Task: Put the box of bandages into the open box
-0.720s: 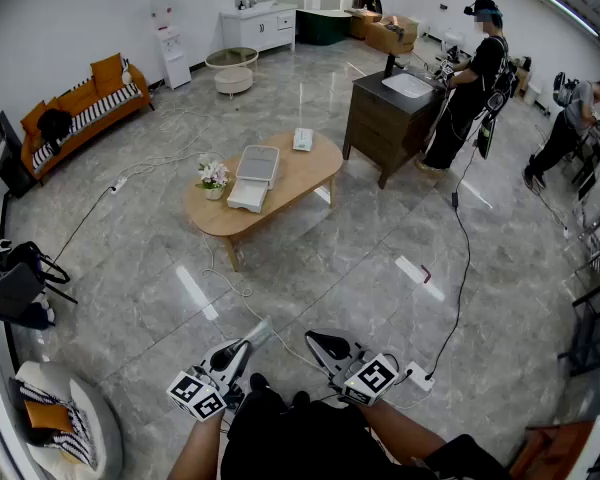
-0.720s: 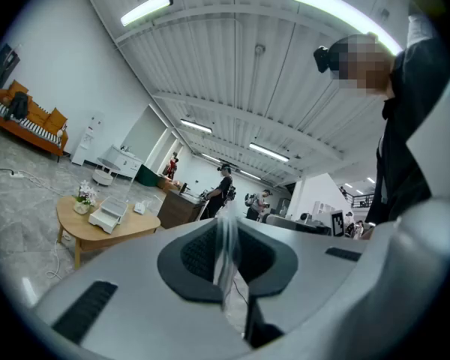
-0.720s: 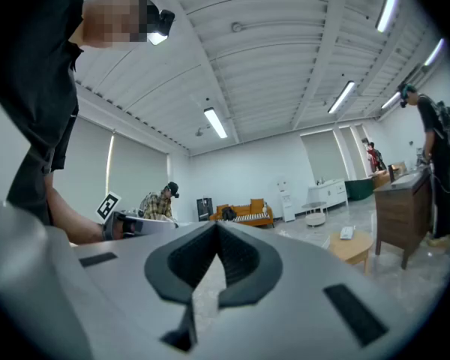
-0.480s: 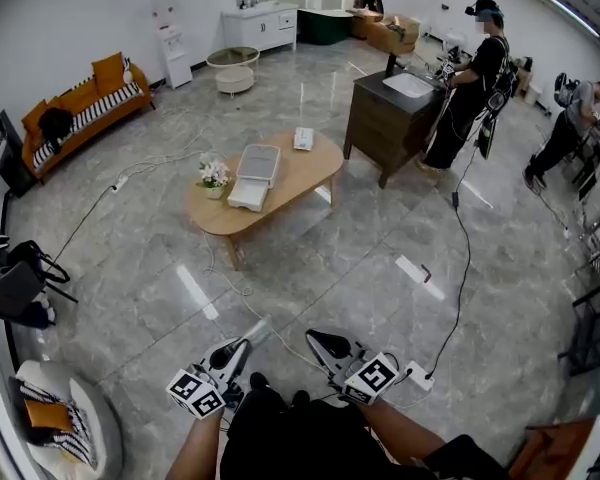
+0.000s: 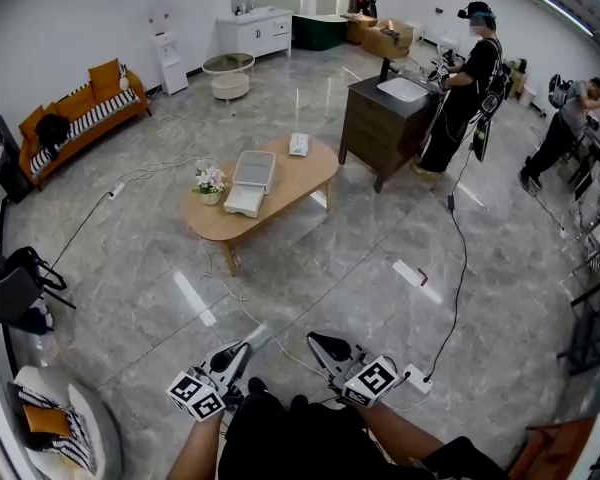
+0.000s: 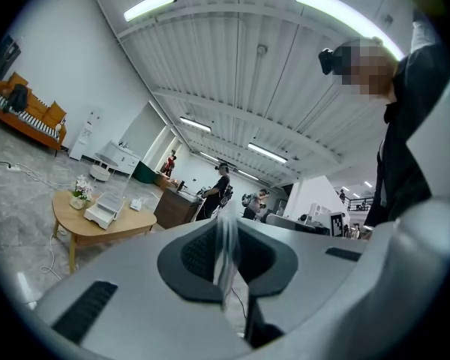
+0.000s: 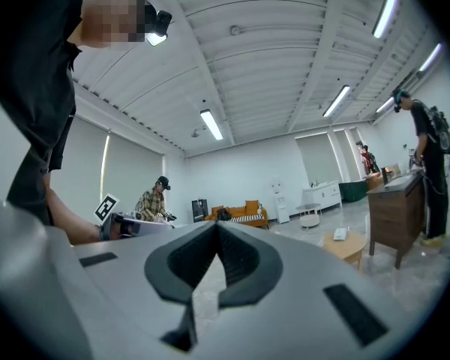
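Lying on the table (image 5: 302, 175), bandage box (image 5: 298, 144) is far from left gripper (image 5: 242, 349).

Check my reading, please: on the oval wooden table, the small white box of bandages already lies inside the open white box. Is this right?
Not right. In the head view the small white box of bandages lies on the oval wooden table, apart from the open white box, not inside it.

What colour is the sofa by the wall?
The sofa is orange, with a black-and-white striped seat. The head view shows it best.
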A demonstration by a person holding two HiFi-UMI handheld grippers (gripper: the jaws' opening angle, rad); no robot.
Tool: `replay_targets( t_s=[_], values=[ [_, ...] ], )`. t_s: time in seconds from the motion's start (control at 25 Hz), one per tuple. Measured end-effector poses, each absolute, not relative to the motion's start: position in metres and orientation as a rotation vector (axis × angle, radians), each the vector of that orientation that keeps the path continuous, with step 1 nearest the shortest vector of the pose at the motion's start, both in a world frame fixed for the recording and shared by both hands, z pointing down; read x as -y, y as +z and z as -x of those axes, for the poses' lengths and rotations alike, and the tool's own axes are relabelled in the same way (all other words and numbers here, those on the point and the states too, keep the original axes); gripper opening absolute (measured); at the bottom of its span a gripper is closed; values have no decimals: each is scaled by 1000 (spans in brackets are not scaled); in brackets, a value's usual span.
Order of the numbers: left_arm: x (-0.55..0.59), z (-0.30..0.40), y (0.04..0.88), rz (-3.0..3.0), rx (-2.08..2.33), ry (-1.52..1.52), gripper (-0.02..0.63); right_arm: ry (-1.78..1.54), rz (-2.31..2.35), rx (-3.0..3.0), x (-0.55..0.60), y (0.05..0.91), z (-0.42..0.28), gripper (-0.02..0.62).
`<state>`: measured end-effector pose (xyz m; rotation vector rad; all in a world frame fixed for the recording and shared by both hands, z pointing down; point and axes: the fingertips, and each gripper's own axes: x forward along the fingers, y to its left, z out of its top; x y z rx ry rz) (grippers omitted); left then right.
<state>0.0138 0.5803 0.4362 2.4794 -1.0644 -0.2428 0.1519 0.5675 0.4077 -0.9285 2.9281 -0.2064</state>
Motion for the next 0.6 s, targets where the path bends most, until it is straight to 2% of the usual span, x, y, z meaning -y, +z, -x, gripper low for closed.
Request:
replay_targets(
  t_s=[0.6],
  values=[
    [-580,-3,429,-2478,1124,-238,29,-202,951,-2864,-564,399,-168,12]
  ],
)
